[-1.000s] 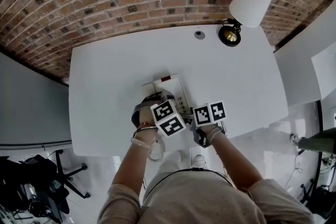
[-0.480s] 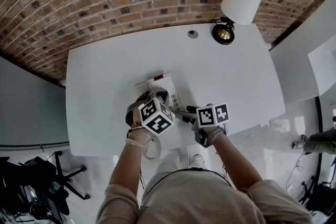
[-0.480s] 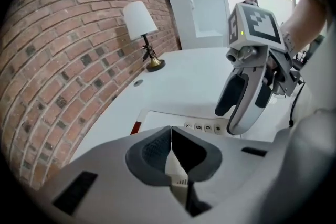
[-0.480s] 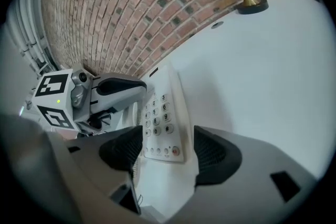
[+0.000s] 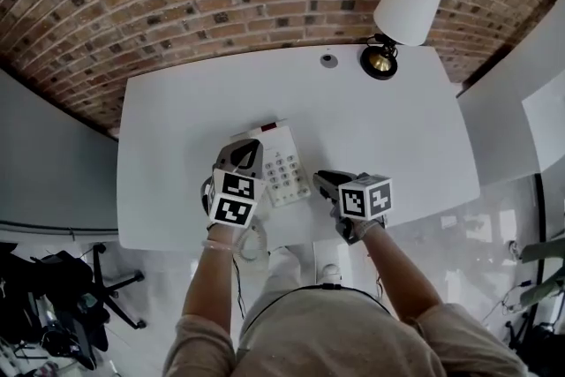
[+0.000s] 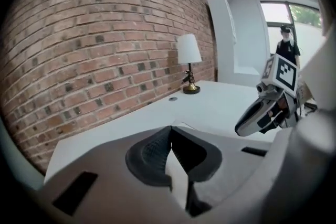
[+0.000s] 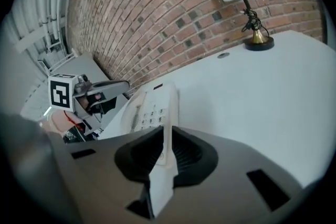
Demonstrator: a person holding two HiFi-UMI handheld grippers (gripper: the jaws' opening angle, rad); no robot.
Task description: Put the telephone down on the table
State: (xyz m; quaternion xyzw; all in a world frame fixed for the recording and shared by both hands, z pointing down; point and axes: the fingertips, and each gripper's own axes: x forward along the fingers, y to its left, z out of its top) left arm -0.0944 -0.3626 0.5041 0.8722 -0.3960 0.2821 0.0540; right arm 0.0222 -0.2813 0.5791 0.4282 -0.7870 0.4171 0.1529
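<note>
The white telephone point(image 5: 281, 168) lies flat on the white table point(image 5: 397, 128), keypad up; the right gripper view shows it point(image 7: 149, 110) just beyond the jaws. My left gripper point(image 5: 254, 146) reaches over the phone's left side, where the handset rests, and its jaws look shut point(image 6: 170, 136). I cannot tell whether it touches the handset. My right gripper point(image 5: 320, 178) sits a little right of the phone's near corner, apart from it. Its jaws point(image 7: 168, 139) are closing, almost together, and I see nothing held between them.
A lamp point(image 5: 402, 13) with a white shade and brass base stands at the table's far right by the brick wall. A small round grommet point(image 5: 329, 60) sits in the tabletop near it. A cord point(image 5: 260, 247) hangs off the front edge. A person point(image 6: 286, 47) stands far off.
The right gripper has drawn back to the right, off the phone, and its jaws have come together. The left gripper has slid to the phone's left side. The phone now shows fully.
</note>
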